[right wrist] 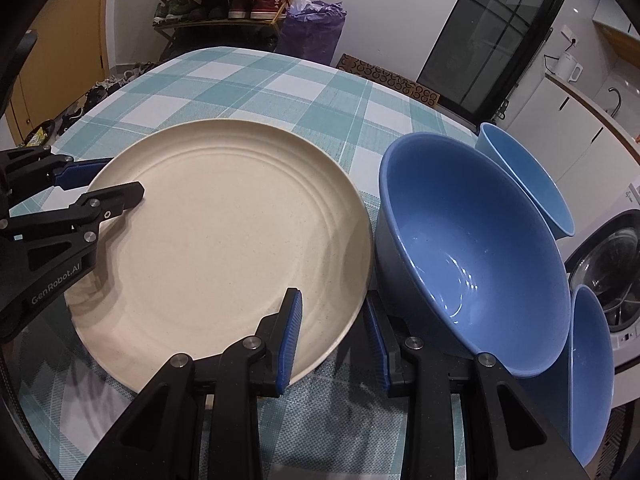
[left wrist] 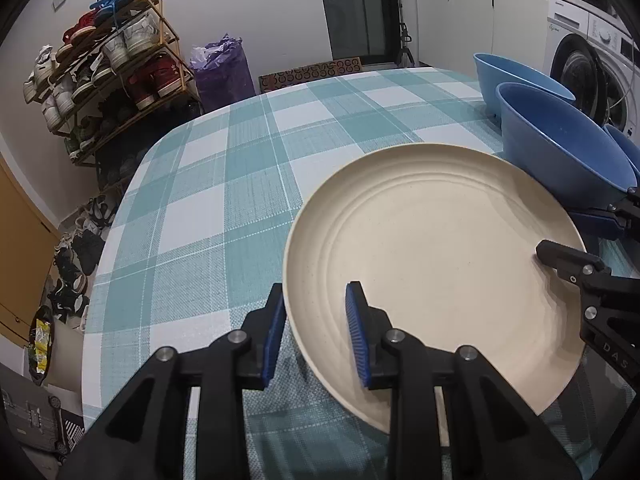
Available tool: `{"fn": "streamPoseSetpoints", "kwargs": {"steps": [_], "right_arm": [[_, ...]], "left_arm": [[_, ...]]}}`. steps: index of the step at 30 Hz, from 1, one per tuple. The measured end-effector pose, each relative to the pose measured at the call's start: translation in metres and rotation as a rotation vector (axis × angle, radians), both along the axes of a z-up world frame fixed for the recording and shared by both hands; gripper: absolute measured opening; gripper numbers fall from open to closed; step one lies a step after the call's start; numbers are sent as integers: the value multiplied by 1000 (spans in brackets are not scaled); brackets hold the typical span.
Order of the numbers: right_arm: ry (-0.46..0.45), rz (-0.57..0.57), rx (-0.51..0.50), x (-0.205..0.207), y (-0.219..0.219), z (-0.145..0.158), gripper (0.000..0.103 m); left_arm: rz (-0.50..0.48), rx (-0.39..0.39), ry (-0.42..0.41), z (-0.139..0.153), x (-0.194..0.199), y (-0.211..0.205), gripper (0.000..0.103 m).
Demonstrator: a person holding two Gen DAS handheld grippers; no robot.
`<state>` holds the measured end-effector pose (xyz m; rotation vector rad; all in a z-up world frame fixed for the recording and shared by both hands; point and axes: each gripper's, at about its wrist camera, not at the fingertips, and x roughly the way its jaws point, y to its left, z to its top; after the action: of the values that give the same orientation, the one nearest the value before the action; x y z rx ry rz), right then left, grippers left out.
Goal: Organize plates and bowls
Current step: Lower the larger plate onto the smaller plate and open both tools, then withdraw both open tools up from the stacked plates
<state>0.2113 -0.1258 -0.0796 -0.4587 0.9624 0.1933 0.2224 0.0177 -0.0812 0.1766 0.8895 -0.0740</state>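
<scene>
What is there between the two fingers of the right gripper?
The near rim of the cream plate sits between the right gripper fingers, as the right wrist view shows; whether the pads press it is unclear.

table (right wrist: 256, 80): teal-white checked cloth | near centre: cream plate (right wrist: 224, 240) | right: three blue bowls (right wrist: 472, 248), close together

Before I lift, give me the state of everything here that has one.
Cream round plate: empty, rim between both grippers' fingers.
Three blue bowls: empty, tipped on edge, in a row.
Left gripper: straddles the plate's rim; grip unclear.
Right gripper: straddles the opposite rim; grip unclear.
</scene>
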Motion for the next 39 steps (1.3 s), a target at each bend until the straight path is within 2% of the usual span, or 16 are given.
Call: {"fn": "streamPoseSetpoints", "kwargs": {"steps": [10,16,18,20,23,26,28,30,31,32,34,36,37,39], "right_arm": [[-13,-1,-18,0,3,-2,34],[-2,16,5,-2,3,0,43],[-2,17,13,-3,2,2,45],[-2,23,27,-3,2,4,48],[-1,34,50,-6,2,9,53],[-2,60,82,-10,6,14,74],[-10,75,109,-14,9,19,78],[-7,89,133,-15,11,22,82],[-3,94,146,-16,12,24,84],[0,98,160,-17,13,25,86],[-3,107,186,-19,15,29,88],[-9,110,199,-21,17,32,98],[-13,111,207,-22,18,33,100],[-9,119,222,-23,19,35,102]], "left_arm": [[-3,13,-5,0,-1,-1,28],[-4,14,-3,0,-1,-2,32],[-4,3,1,0,-1,-1,37],[-2,0,0,1,-3,-2,48],[4,-6,-5,4,-6,0,55],[18,-35,-1,9,-10,6,57],[28,-56,-1,12,-14,12,59],[41,-71,-8,16,-19,18,67],[49,-80,-17,19,-22,21,80],[58,-93,-35,22,-26,25,89],[70,-117,-60,30,-34,33,95],[70,-144,-62,34,-39,38,100],[73,-158,-64,36,-42,41,103],[79,-189,-72,40,-48,47,103]]}}
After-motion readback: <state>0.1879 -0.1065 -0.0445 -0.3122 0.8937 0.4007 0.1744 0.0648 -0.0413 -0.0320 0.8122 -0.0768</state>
